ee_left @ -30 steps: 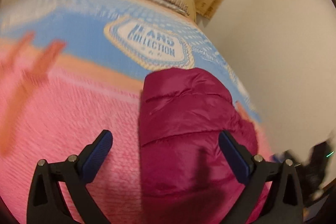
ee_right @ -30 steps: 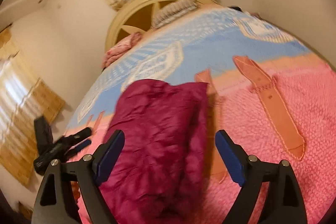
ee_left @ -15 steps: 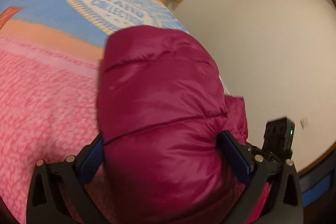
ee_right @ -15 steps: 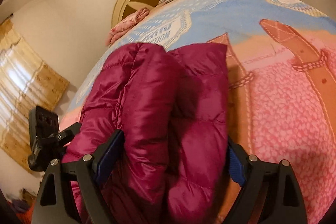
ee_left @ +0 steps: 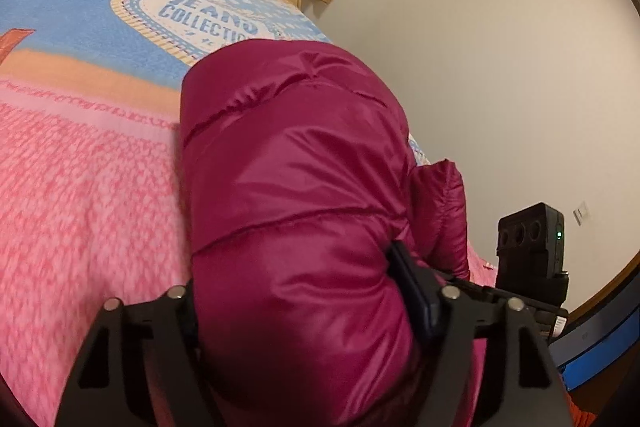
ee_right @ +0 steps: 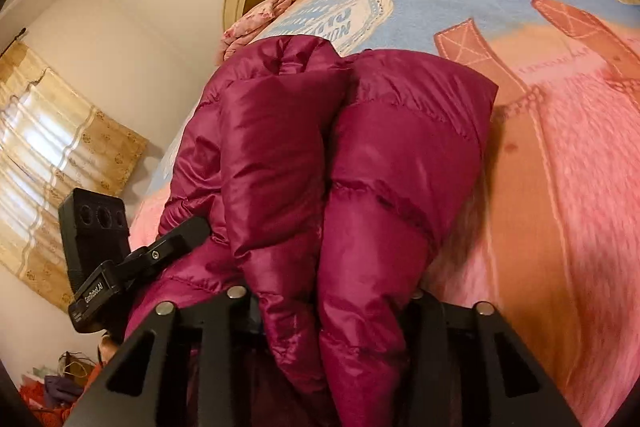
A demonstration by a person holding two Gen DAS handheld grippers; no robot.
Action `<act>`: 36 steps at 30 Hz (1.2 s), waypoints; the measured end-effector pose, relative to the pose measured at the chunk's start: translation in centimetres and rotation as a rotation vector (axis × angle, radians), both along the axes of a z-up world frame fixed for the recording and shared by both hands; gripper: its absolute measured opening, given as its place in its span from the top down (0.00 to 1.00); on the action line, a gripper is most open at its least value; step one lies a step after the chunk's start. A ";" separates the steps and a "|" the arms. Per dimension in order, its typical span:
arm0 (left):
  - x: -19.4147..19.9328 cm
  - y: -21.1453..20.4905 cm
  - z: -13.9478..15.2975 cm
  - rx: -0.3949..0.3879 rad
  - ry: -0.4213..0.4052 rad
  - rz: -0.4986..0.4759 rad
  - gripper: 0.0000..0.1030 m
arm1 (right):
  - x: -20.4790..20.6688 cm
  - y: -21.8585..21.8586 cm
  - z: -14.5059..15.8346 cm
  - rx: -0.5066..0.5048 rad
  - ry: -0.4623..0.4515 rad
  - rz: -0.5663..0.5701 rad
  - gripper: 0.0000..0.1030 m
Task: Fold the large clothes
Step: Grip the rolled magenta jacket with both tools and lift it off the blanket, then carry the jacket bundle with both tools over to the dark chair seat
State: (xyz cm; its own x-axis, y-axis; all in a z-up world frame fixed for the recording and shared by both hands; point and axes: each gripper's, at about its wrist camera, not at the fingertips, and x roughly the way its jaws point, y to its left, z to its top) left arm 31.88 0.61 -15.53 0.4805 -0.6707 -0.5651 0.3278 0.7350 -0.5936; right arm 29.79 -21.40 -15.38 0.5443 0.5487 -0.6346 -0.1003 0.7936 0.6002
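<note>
Both tongs, left [ee_left: 304, 303] and right [ee_right: 324, 311], closing on magenta quilted puffer jacket [ee_left: 296, 163]; long axis toward 12 o'clock along bed [ee_left: 80, 187].

Left gripper [ee_left: 308, 291] jaws closing w/ folded magenta puffer jacket [ee_left: 296, 163] bulging between them on pink & blue bedspread [ee_left: 88, 163]; right gripper [ee_left: 528, 267] just beside jacket's far edge.

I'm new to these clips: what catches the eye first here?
A shiny magenta puffer jacket bulges in the middle of both views, with the left tongs and right tongs closing on its near end. It lies on a pink and blue bedspread.
</note>
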 end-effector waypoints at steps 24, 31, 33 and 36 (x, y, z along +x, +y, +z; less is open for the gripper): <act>-16.0 -16.2 11.6 -0.037 -0.161 -0.385 0.32 | -26.8 -12.7 11.9 -0.023 -0.195 -0.378 0.71; -20.4 -26.0 12.8 -0.004 -0.198 -0.554 0.32 | -35.1 -20.3 13.0 -0.067 -0.241 -0.565 0.71; -21.6 -28.7 12.8 0.019 -0.201 -0.586 0.32 | -36.9 -22.7 12.7 -0.063 -0.236 -0.616 0.71; -21.3 -31.8 12.3 0.048 -0.193 -0.616 0.32 | -39.4 -25.6 12.4 -0.077 -0.230 -0.670 0.71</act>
